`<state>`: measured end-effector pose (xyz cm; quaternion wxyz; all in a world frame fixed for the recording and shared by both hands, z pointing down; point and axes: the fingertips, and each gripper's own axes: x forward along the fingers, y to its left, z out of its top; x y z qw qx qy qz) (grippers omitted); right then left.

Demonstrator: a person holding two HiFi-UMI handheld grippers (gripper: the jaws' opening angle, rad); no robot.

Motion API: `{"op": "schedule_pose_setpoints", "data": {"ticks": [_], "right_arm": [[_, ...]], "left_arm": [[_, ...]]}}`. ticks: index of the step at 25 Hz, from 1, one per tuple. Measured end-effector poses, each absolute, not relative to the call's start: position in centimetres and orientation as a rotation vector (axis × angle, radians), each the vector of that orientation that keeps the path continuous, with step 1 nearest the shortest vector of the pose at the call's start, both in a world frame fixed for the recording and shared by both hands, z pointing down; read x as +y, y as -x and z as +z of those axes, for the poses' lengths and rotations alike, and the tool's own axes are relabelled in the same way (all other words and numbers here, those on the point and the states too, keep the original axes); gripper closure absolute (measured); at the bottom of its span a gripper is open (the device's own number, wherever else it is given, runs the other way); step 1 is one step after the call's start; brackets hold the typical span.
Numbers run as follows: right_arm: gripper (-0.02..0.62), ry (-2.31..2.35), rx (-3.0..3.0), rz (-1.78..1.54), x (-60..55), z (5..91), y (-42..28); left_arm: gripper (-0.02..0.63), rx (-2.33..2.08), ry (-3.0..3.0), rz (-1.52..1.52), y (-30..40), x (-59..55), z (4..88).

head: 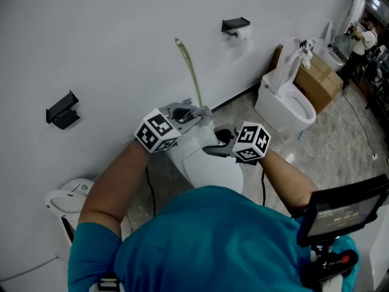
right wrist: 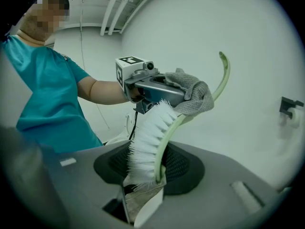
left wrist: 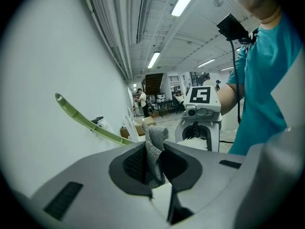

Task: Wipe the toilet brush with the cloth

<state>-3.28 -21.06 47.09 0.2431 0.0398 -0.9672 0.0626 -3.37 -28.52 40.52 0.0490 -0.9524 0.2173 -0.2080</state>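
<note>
– Teal shirt (head: pixel 213 242) sits nearest the head camera. What is in the left gripper (head: pixel 196 113)?
– Its jaws are pinched together on a grey cloth (left wrist: pixel 153 149), and a fold of it stands up from between them.
– And the right gripper (head: pixel 213 149)?
– Clamped on the toilet brush (right wrist: pixel 145 137) at the bristle end. The white bristles stand between the jaws, and the pale green handle (head: pixel 189 72) curves up and away towards the wall (head: pixel 121 41).
– Do cloth and brush meet?
– Yes. In the right gripper view the cloth lies draped against the handle just above the bristles. The two grippers face each other, close together.
– Below them?
– A white toilet (head: pixel 213 172), right under both grippers.
– Farther off?
– A black bracket (head: pixel 62 109) on the wall to the left and a paper-roll holder (head: pixel 236 26) higher up. A second toilet (head: pixel 285 102) stands beside the wall with its lid raised, and there are cardboard boxes (head: pixel 319 78) beyond it
</note>
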Motion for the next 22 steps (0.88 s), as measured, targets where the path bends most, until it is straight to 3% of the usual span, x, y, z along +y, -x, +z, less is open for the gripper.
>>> {"op": "schedule_pose_setpoints", "data": {"ticks": [22], "right_arm": [[0.426,0.003,-2.674,0.116,-19.4,46.1,4.0]], "left_arm": [[0.557,0.815,2.842,-0.627,5.5,-30.8,39.4]]}}
